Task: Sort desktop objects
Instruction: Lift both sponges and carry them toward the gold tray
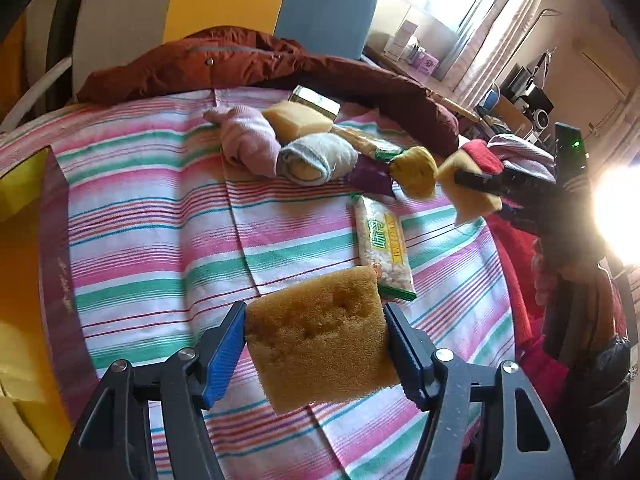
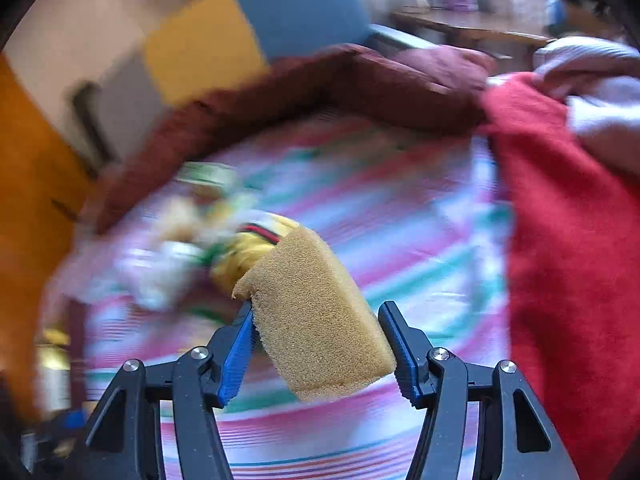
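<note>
My left gripper (image 1: pixel 316 330) is shut on a yellow-brown sponge (image 1: pixel 320 340) and holds it above the striped cloth (image 1: pixel 160 240). My right gripper (image 2: pixel 316 330) is shut on another sponge (image 2: pixel 316 320); it also shows in the left wrist view (image 1: pixel 476 184) at the right, held in the air. On the cloth lie a pink rolled sock (image 1: pixel 248 140), a grey rolled sock (image 1: pixel 316 158), a third sponge (image 1: pixel 298 118), a yellow bundle (image 1: pixel 416 172), a purple packet (image 1: pixel 370 178) and a white snack packet (image 1: pixel 384 248). The right wrist view is blurred by motion.
A dark red jacket (image 1: pixel 240 64) lies along the far edge of the cloth. A dark box wall (image 1: pixel 60 272) with yellow contents stands at the left. A red garment (image 2: pixel 560 220) lies at the right. A green box (image 1: pixel 316 102) sits behind the sponge.
</note>
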Demonstrator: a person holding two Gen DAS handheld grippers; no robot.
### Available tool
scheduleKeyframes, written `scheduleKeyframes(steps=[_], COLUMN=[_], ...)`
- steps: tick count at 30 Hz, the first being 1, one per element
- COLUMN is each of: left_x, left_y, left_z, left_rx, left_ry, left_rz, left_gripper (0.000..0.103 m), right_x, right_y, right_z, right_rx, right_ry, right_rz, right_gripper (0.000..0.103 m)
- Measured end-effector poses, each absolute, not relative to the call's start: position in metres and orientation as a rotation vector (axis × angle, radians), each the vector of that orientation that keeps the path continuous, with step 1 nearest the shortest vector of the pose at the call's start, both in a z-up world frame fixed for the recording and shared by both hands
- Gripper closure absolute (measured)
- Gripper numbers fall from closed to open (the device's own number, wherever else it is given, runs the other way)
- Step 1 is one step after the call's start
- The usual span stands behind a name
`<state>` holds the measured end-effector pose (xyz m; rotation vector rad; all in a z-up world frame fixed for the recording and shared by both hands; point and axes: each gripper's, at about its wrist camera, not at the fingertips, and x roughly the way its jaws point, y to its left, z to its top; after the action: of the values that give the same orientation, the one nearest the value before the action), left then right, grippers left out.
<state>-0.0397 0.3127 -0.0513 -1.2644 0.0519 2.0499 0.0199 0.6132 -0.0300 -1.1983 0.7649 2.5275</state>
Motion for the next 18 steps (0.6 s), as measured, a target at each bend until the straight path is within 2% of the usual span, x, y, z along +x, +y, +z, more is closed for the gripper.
scheduleKeyframes(steps=[9, 15, 18], left_x=[-0.035, -0.037, -0.038], left_y=[0.280, 0.254, 0.240], left_z=[-0.029, -0.017, -0.013], left_rx=[-1.201, -1.180, -1.166], left_ry=[0.022, -0.017, -0.030], left_rz=[2.114, 2.157, 2.184], left_gripper=[0.035, 0.035, 0.035], right_x=[0.019, 0.010, 0.003], right_y=[0.581, 0.550, 0.531], right_z=[0.001, 0.002, 0.001], right_rx=[-1.037, -1.059, -1.113], right_ry=[0.897, 1.086, 1.091], right_rz=[2.835, 2.982, 2.994], right_gripper=[0.042, 0.041, 0.041])
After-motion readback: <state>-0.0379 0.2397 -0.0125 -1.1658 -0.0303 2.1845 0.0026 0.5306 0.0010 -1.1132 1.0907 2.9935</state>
